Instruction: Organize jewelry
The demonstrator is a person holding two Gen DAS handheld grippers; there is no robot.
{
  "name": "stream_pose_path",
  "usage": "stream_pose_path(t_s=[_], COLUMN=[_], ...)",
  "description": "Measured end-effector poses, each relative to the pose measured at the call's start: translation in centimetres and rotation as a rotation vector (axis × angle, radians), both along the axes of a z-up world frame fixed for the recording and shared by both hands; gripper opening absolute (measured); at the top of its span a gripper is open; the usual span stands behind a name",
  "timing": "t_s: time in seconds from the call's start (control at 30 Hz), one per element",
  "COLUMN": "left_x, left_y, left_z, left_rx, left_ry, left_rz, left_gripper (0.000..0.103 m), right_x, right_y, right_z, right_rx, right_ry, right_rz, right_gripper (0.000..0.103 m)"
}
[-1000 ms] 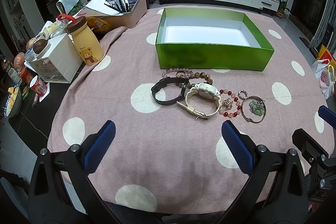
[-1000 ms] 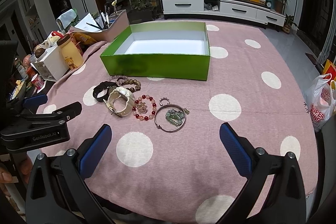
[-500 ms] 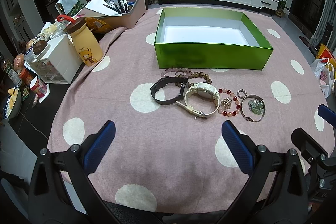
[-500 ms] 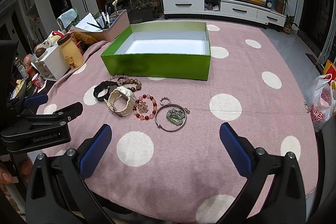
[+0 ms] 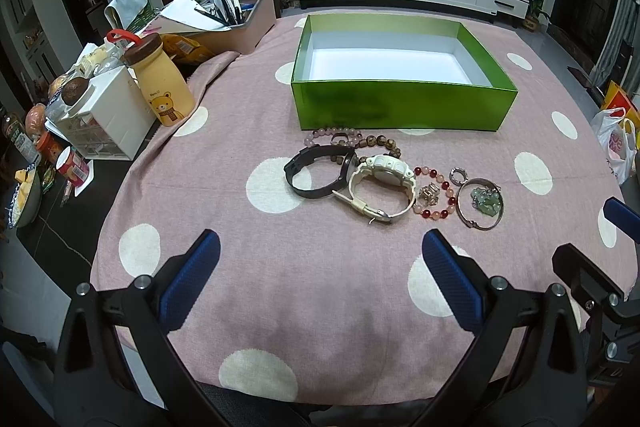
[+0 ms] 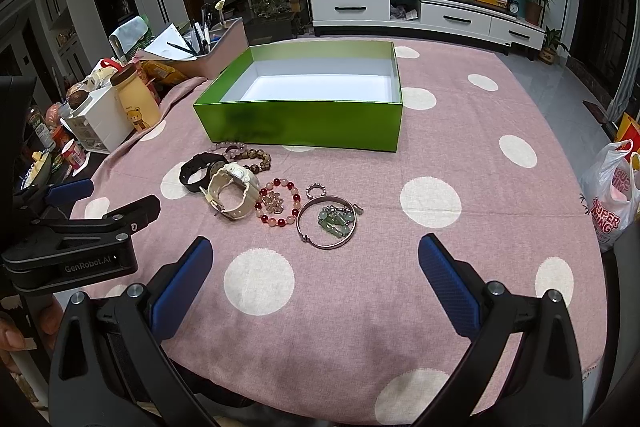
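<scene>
An empty green box (image 5: 400, 105) (image 6: 304, 125) with a white inside stands mid-table. In front of it lies a cluster of jewelry: a black watch (image 5: 316, 173) (image 6: 196, 171), a cream watch (image 5: 380, 187) (image 6: 230, 189), bead bracelets (image 5: 352, 139) (image 6: 244, 153), a red-and-pink bead bracelet (image 5: 434, 193) (image 6: 279, 203), a small ring (image 5: 458, 174) (image 6: 315, 190) and a silver bangle (image 5: 480, 203) (image 6: 326, 221) with green charms inside. My left gripper (image 5: 320, 279) is open, short of the watches. My right gripper (image 6: 316, 281) is open too, just short of the bangle. Neither holds anything.
The table wears a pink cloth with white dots (image 5: 280, 307). At its left edge stand a yellow bear bottle (image 5: 162, 85), a white drawer unit (image 5: 104, 119) and a tray of pens (image 5: 236, 23). A plastic bag (image 6: 612, 195) hangs off to the right.
Both views have shifted only slightly; the jewelry and the box lie where they were, and both grippers stay open.
</scene>
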State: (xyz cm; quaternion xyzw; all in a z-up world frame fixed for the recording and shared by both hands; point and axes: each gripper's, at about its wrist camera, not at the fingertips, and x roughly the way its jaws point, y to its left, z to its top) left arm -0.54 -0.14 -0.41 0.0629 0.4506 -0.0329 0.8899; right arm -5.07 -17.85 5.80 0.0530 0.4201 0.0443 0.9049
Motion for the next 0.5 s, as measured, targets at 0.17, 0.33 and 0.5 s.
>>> stream_pose_path(t_s=[0.17,0.33,0.5], left_x=[-0.03,-0.02,-0.11], left_y=[-0.03,-0.04,-0.26], left_z=[0.01,-0.01,-0.04], left_rx=[0.0,0.001,0.003], left_ry=[-0.001,0.0,0.002], left_rz=[0.0,0.0,-0.003], left_gripper=[0.101,0.101,0.101], right_x=[-0.01,0.02,0.0], right_y=[-0.05,0.0,0.03], right_z=[-0.01,0.01,-0.01], right_rx=[0.001,0.0,0.001], right_ry=[0.0,-0.001,0.001], right_rz=[0.0,0.0,-0.001], right_gripper=[0.102,0.102,0.102])
